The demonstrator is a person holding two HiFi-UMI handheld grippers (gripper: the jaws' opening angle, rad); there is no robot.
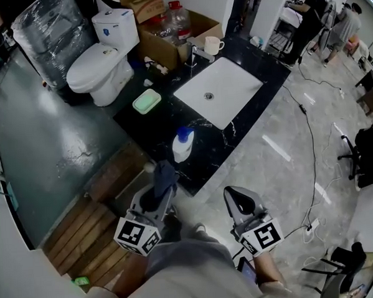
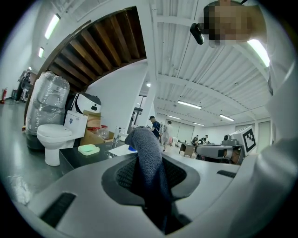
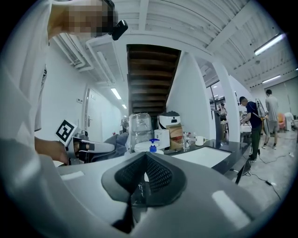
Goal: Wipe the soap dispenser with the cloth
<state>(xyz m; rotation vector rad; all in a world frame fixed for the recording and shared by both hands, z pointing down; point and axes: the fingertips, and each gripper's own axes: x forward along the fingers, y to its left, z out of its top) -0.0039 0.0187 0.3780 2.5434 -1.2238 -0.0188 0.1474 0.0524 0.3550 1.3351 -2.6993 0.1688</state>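
Note:
The soap dispenser (image 1: 183, 143), a white bottle with a blue pump, stands near the front edge of the black counter (image 1: 149, 125). My left gripper (image 1: 160, 190) is shut on a dark blue-grey cloth (image 1: 165, 176), just short of the counter's edge and below the dispenser. In the left gripper view the cloth (image 2: 149, 160) stands up between the jaws and hides most of the dispenser. My right gripper (image 1: 234, 196) is shut and empty, off the counter to the right. In the right gripper view the dispenser's pump (image 3: 150, 144) shows above the shut jaws, with the left gripper (image 3: 95, 148) beside it.
A green soap dish (image 1: 146, 101), a white sink basin (image 1: 218, 91), a tap and a white cup (image 1: 213, 45) share the counter. A toilet (image 1: 101, 59), a cardboard box (image 1: 168, 46) and wooden steps (image 1: 94, 234) are at left. Cables (image 1: 312, 163) cross the floor at right; people stand far back.

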